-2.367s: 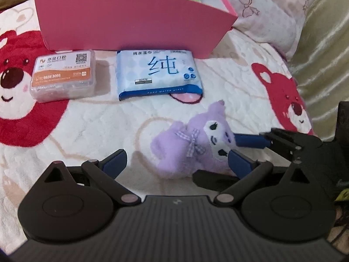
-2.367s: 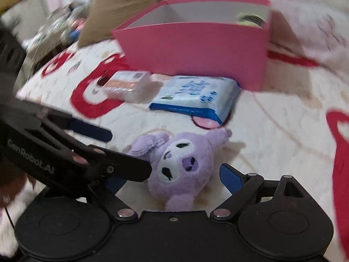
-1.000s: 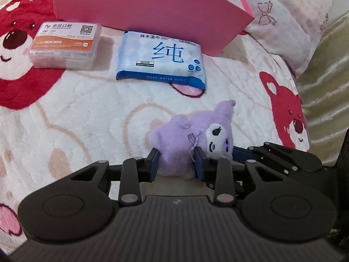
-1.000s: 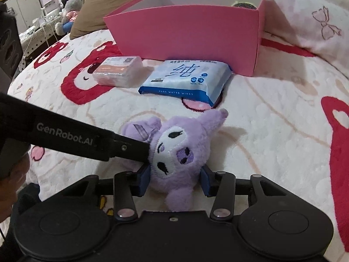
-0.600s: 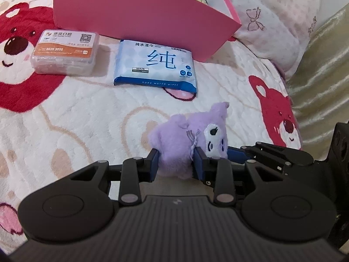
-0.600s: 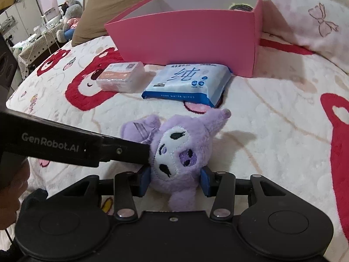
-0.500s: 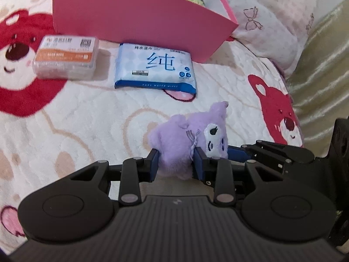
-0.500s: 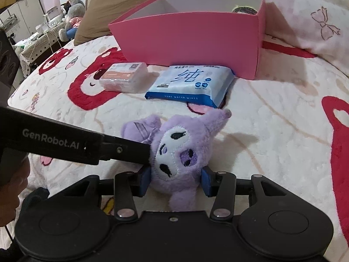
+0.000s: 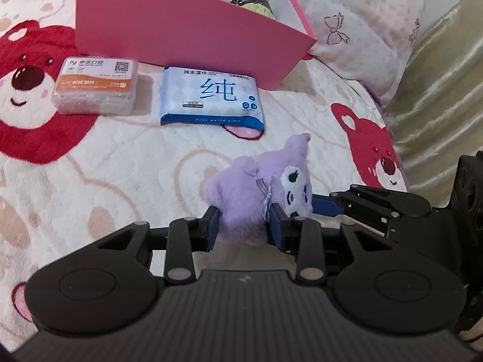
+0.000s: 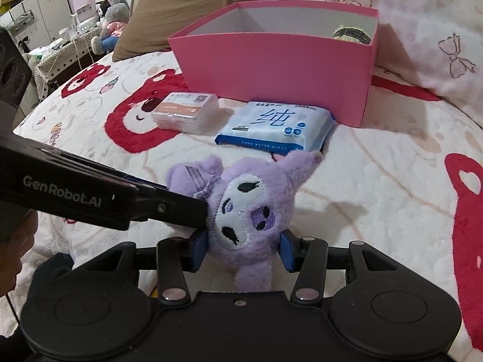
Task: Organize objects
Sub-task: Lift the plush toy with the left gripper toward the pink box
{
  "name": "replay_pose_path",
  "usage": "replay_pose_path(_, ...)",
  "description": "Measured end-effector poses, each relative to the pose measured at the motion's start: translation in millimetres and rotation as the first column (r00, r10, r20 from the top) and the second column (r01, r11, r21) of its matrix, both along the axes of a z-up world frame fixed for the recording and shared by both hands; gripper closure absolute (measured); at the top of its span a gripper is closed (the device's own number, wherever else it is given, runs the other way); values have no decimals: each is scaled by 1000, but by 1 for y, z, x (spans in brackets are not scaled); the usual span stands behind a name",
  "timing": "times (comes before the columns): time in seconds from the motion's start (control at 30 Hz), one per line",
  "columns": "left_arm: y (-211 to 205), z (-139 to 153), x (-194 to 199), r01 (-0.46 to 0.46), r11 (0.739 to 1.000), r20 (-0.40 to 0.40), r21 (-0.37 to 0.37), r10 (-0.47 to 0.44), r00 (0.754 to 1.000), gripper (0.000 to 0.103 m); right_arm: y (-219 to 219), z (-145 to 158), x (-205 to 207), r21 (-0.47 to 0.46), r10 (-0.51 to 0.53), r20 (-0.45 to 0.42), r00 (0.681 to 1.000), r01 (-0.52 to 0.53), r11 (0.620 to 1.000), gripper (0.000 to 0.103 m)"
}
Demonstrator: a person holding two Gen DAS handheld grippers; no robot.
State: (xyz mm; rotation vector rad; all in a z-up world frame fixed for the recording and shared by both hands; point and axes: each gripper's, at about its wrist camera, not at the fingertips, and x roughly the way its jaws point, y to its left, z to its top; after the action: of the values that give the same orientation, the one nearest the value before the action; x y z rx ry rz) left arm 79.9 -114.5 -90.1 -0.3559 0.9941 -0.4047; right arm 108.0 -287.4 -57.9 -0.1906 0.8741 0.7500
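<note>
A purple plush toy (image 9: 256, 193) is held above the bear-print blanket by both grippers. My left gripper (image 9: 244, 230) is shut on its body. My right gripper (image 10: 243, 252) is shut on its head (image 10: 247, 208), the white face towards the right wrist camera. The open pink box (image 9: 187, 21) stands beyond, with a green round object (image 9: 252, 1) inside its right end. A blue wet-wipes pack (image 9: 212, 102) and a clear orange-labelled case (image 9: 96, 86) lie in front of the box.
A pink-patterned pillow (image 9: 362, 24) lies right of the box and a brown pillow (image 10: 181, 6) behind it. A gold-green curtain or cover (image 9: 437, 75) borders the bed on the right. Furniture and plush toys (image 10: 105, 21) stand off the bed's far left.
Both grippers closed on the plush toy and lifted it a little off the blanket. The box's inside now shows more.
</note>
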Motion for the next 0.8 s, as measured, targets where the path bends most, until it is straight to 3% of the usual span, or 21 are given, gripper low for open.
replay_pose_path(0.1,5,1,-1,13,1000,-25,-5,-13,1000,70,6,2,-3,-12,17,9,1000,-17,1000,49)
replay_pose_path(0.27,17,5,-6,6,1000,-43,-21,-7,999,69,12,7,-6,-4,6,-52,999,-7,1000,49)
replay_pose_path(0.8,29,42,-20,55,997,62,55,-58,996,68,31,40,-23,31,-31,-37,999,33,999,48)
